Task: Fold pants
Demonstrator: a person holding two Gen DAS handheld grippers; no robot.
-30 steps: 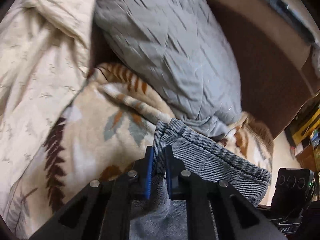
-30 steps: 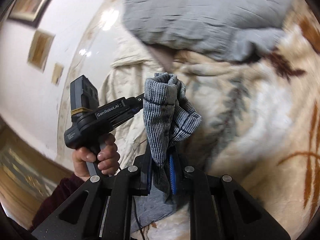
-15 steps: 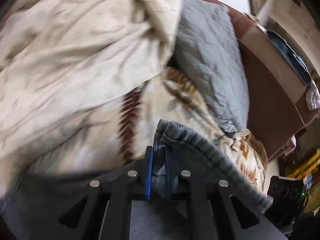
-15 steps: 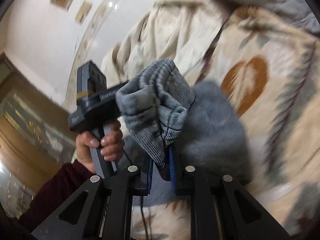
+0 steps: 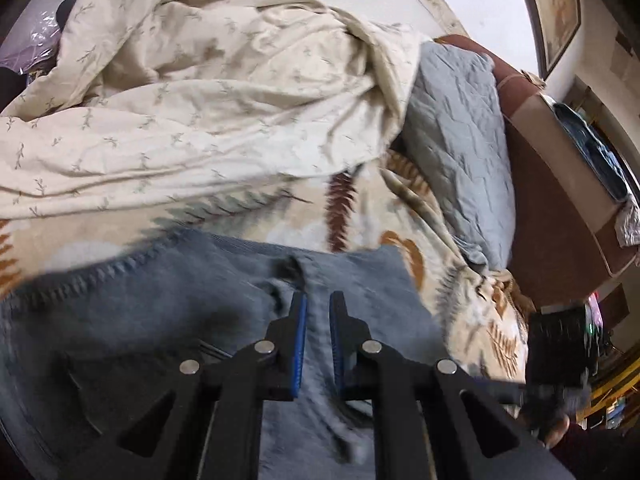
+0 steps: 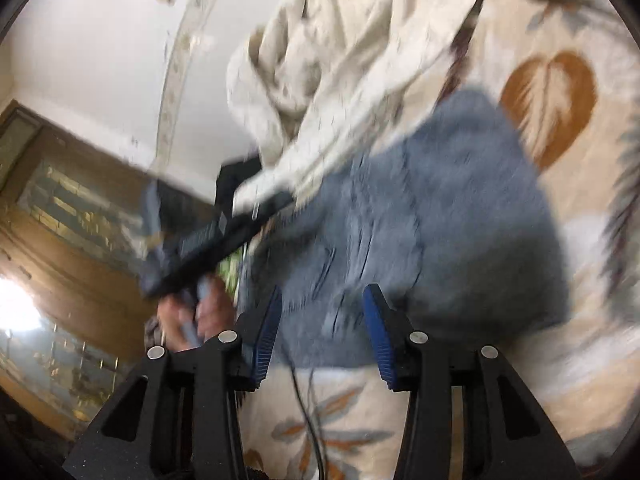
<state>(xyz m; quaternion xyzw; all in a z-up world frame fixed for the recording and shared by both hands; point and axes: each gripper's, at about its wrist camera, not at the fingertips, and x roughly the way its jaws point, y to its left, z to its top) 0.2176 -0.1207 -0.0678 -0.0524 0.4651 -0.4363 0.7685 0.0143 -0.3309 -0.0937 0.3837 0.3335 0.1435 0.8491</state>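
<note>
Two grippers worked over the bed. The pants (image 5: 168, 312), grey-blue denim, lay spread on the leaf-patterned blanket (image 5: 360, 216), below a heap of cream duvet (image 5: 200, 100) and beside a grey pillow (image 5: 460, 140). The left gripper (image 5: 318, 300) had its jaws nearly together, pinching a ridge of denim between the blue pads (image 5: 300, 340). The right gripper (image 6: 322, 300) was opening, its pads apart and clear of the cloth, with the folded pants lying just ahead and partly between them. In the right wrist view a hand (image 6: 196, 316) held the left gripper's handle, blurred, at the pants' left edge.
</note>
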